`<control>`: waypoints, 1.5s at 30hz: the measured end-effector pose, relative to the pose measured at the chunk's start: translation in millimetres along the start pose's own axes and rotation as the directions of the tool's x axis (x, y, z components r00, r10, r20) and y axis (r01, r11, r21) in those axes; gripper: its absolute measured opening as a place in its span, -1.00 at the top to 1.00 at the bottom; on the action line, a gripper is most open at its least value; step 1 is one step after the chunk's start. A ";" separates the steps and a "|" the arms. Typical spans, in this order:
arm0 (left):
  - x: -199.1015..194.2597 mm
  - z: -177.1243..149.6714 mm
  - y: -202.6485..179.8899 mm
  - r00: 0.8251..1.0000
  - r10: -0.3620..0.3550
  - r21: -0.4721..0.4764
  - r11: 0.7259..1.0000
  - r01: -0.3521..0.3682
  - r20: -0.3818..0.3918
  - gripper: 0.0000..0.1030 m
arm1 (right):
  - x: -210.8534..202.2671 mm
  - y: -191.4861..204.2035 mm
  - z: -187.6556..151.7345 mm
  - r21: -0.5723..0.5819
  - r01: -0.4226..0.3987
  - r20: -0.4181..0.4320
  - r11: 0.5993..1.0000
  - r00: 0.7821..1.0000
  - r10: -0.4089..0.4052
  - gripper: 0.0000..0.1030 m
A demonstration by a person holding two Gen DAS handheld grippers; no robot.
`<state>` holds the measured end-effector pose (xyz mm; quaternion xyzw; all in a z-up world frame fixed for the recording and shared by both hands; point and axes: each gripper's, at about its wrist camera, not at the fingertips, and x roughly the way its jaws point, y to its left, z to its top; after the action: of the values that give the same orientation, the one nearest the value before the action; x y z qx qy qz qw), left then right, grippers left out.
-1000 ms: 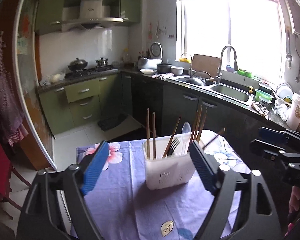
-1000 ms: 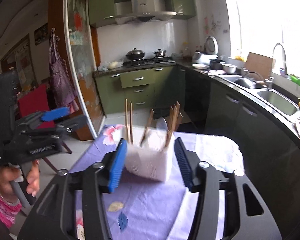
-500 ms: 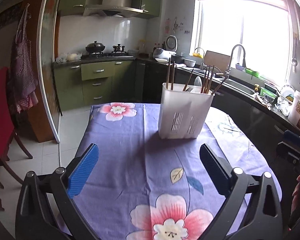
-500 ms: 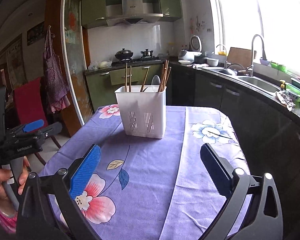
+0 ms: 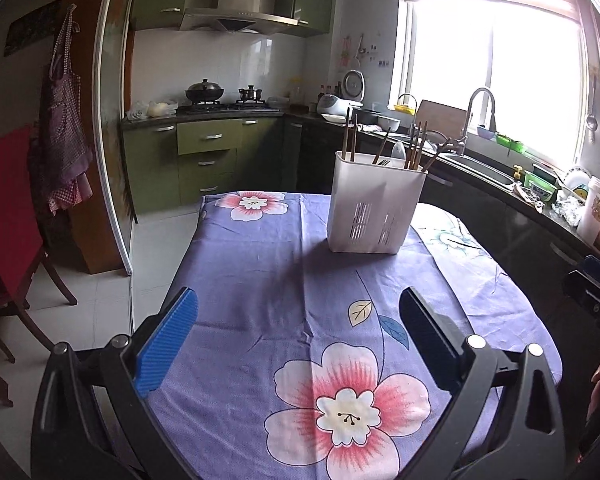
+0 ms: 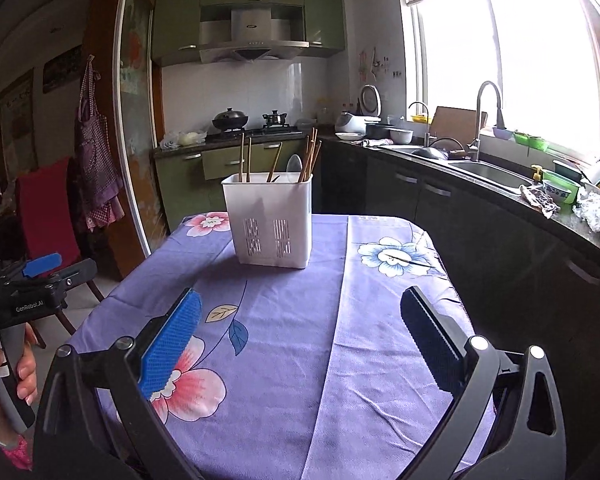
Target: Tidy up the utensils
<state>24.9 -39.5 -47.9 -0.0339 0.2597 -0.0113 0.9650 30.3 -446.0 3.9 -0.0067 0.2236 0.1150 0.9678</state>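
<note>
Utensil holder [image 5: 374, 205]: upright at the table's [image 5: 260, 280] far edge, ahead of your left gripper [image 5: 298, 340] and right gripper [image 6: 300, 344]; both gape empty.

A white plastic holder [image 5: 374, 204] stands upright on the far part of the bench, with slits low on its front. Brown chopsticks [image 5: 414, 145] stick up out of it, some straight and some leaning. A pale spoon [image 5: 398, 150] and a fork's tips [image 5: 385, 162] peek out among them.
</note>
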 end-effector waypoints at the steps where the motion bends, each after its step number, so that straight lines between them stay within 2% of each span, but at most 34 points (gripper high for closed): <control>1: -3.0 -1.3 -0.1 1.000 0.001 0.001 1.000 -0.001 0.004 -0.86 | -2.5 0.3 -0.1 0.000 -0.001 0.002 1.000 1.000 0.001 -0.91; 18: -22.2 -0.4 -0.9 1.000 -0.013 -0.009 1.000 0.013 0.020 -0.86 | -18.1 5.6 4.1 -0.007 -0.016 0.024 1.000 1.000 0.017 -0.91; 45: -24.3 2.6 -7.1 1.000 -0.014 -0.002 1.000 0.014 0.013 -0.86 | -17.5 5.7 1.6 0.001 -0.038 0.014 0.999 0.999 0.038 -0.91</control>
<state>5.2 -45.5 -33.0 -0.0369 0.2531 -0.0178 0.9666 14.4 -444.2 13.2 -0.0008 0.2168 0.1333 0.9671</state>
